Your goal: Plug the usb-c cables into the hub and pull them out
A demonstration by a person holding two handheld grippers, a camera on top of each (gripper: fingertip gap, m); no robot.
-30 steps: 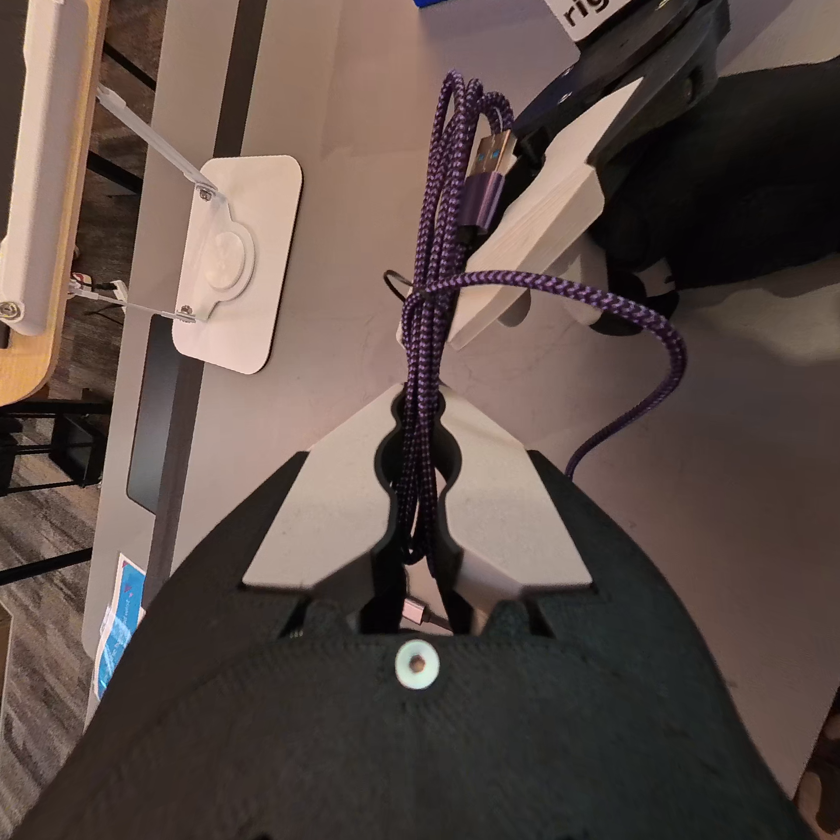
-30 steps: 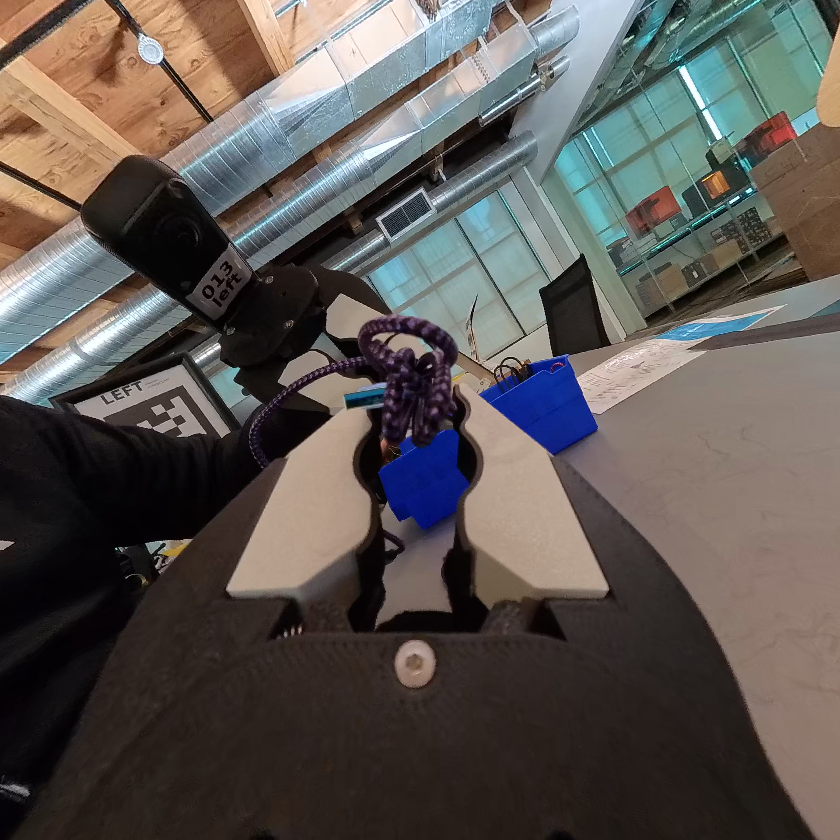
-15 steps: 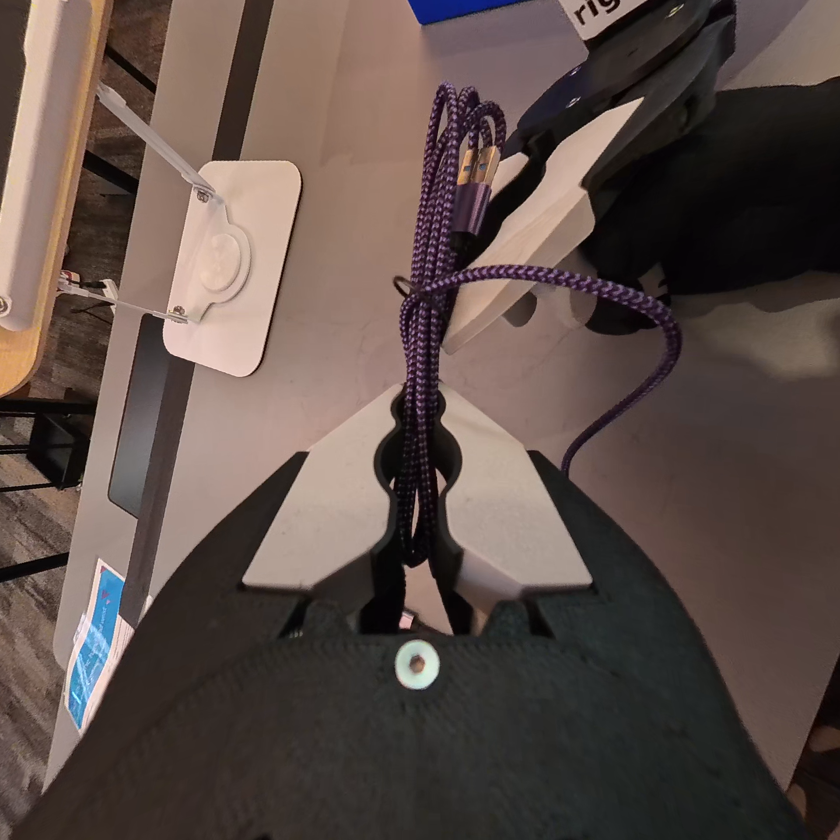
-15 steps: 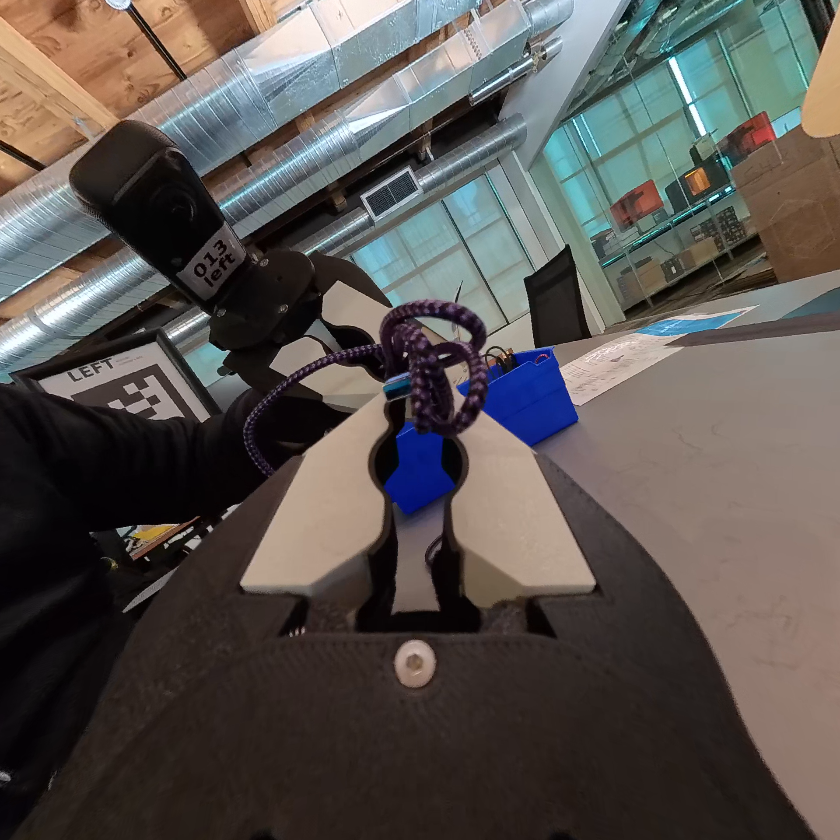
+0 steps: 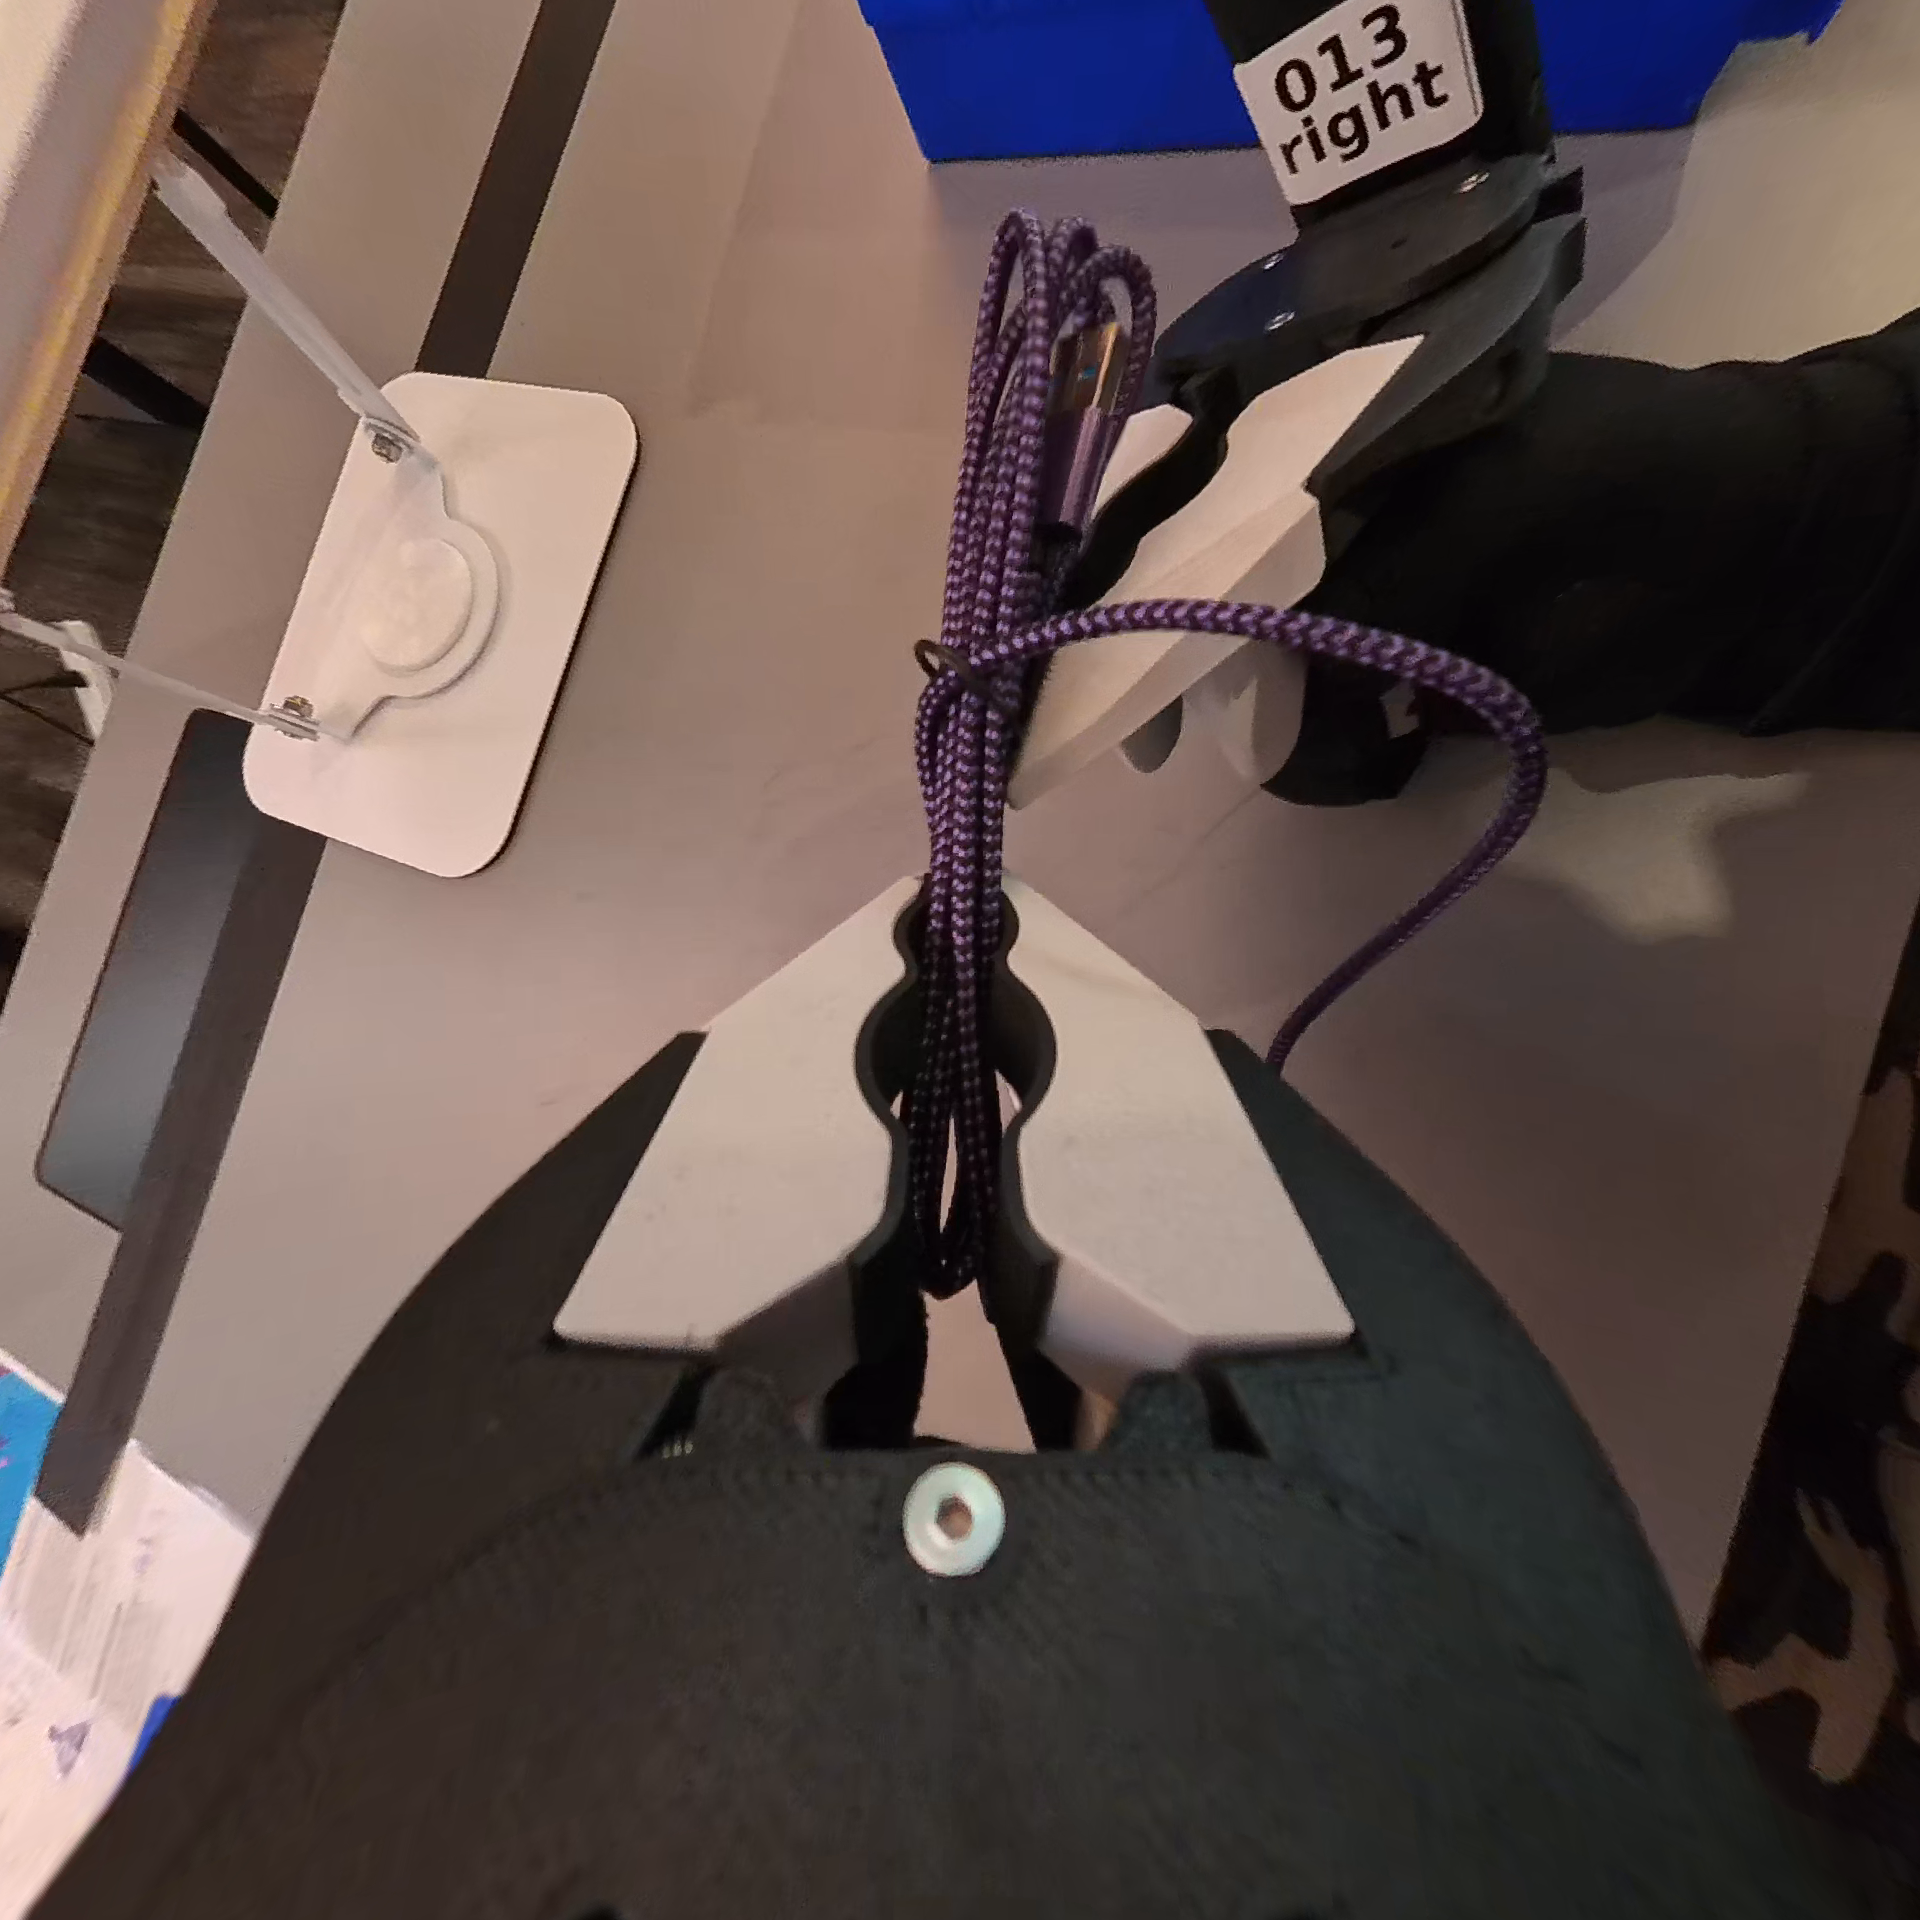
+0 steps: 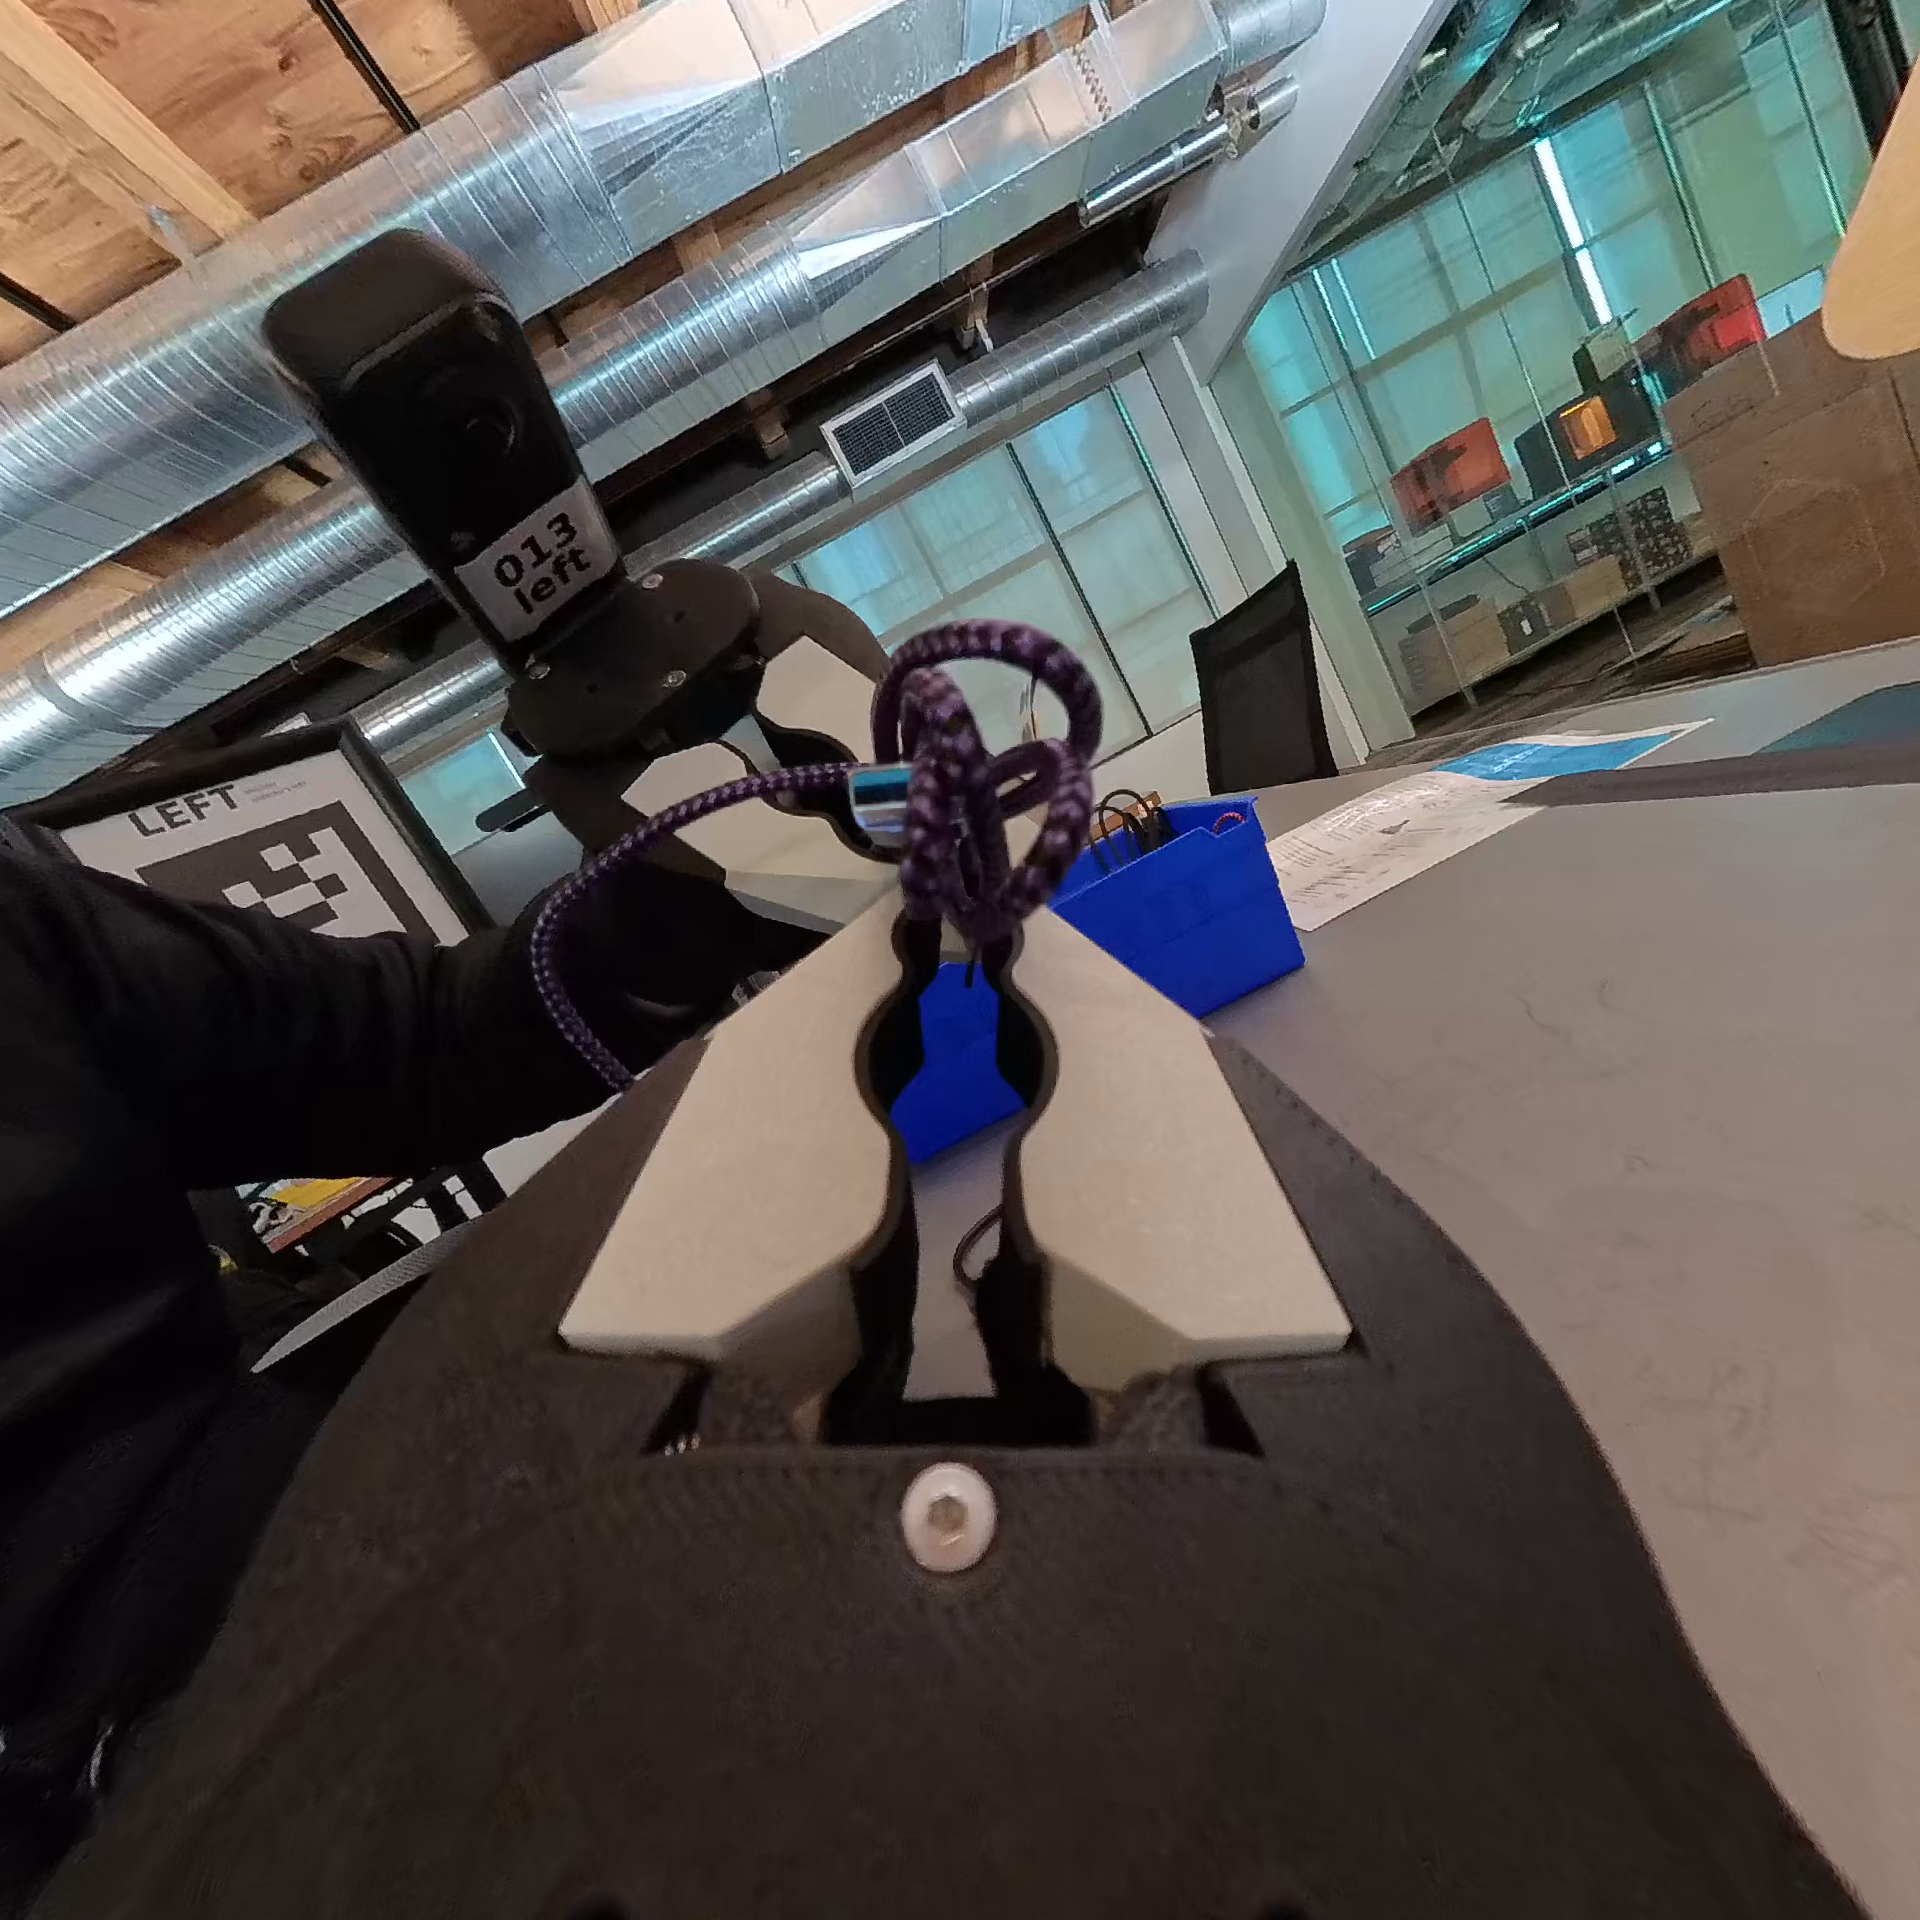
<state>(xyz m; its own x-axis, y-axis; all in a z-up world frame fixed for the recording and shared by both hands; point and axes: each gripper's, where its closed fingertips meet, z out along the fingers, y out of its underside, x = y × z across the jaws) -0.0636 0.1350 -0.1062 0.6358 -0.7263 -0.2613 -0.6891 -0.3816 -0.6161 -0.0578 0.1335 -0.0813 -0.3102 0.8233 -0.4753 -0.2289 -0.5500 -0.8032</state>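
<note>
A purple braided cable bundle (image 5: pixel 966 727), held by a thin black tie (image 5: pixel 935 665), hangs above the grey table (image 5: pixel 727 520). My left gripper (image 5: pixel 961 894) is shut on its lower loops. My right gripper (image 6: pixel 956 920) is shut on the bundle's other end, with the loops (image 6: pixel 987 769) sticking out past its tips. In the left wrist view the right gripper's fingers (image 5: pixel 1195 623) come in from the right. A metal plug with a blue insert (image 5: pixel 1086 384) lies among the top loops. One strand (image 5: pixel 1455 790) arcs off to the right. No hub is in view.
A white stand plate (image 5: pixel 436 644) with thin metal struts sits on the table to the left. Blue bins (image 6: pixel 1174 904) stand at the back of the table, one also in the left wrist view (image 5: pixel 1091 73). A printed sheet (image 6: pixel 1455 810) lies beyond them. A black sleeve (image 6: pixel 260 1039) is at the left. Only a small space, under 4 cm, lies between the two pairs of fingers.
The right gripper's jaws have closed in on the bundle's end. Both grippers have shifted with the bundle, and the table scene has slid down in the left wrist view.
</note>
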